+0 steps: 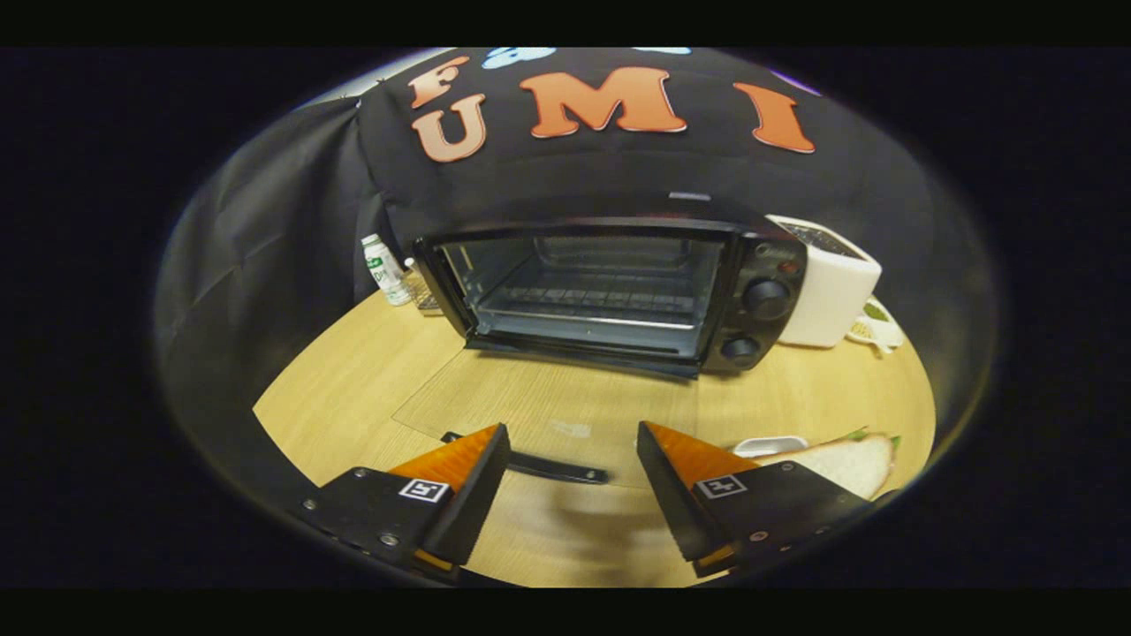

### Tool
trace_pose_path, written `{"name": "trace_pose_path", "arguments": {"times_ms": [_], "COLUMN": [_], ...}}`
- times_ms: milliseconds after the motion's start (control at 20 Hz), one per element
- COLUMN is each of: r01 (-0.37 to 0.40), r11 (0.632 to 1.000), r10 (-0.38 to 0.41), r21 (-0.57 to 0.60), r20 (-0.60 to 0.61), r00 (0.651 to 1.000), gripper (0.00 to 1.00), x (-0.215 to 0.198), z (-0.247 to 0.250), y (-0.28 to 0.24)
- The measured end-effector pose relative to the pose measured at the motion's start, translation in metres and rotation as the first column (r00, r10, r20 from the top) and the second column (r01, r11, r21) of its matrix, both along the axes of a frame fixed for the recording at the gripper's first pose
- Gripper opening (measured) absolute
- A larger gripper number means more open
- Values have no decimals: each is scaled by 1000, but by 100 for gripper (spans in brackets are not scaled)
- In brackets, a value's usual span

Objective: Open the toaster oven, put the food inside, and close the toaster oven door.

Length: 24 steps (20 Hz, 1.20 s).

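Wooden tabletop (371, 380) carries a black toaster oven (618, 291), its glass door (548, 415) folded down flat, handle (539, 465) between the fingers; rack inside bare. Gripper (573, 486) jaws spread, holding nothing. Sandwich (848, 461) lies just beside the right finger. Small bottle (385, 269), label unreadable, left of oven; white appliance (831, 283) right.

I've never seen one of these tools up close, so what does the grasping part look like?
The gripper has two wedge-shaped fingers tapering to a point, standing apart with nothing between them. Each sits on a flat black plate fixed with small screws and carries a square black-and-white marker.
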State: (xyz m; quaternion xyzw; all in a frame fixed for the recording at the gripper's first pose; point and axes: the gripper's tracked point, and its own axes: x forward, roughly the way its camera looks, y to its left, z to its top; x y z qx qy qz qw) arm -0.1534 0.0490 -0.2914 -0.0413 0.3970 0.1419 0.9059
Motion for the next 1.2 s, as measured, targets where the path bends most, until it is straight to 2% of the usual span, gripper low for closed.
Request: {"name": "trace_pose_path", "arguments": {"times_ms": [250, 500, 750, 900, 1200], "r01": [33, 106, 152, 190, 241], "r11": [999, 992, 983, 981, 970], "r10": [-31, -101, -154, -194, -226], "r21": [-25, -68, -104, -44, 28], "r20": [70, 72, -12, -133, -259], "r00": [997, 992, 988, 972, 939], "gripper": [93, 96, 97, 98, 100], "x": [2, -3, -15, -27, -36], "z": [51, 68, 34, -2, -47], "y": [-52, -126, -181, -187, -187]}}
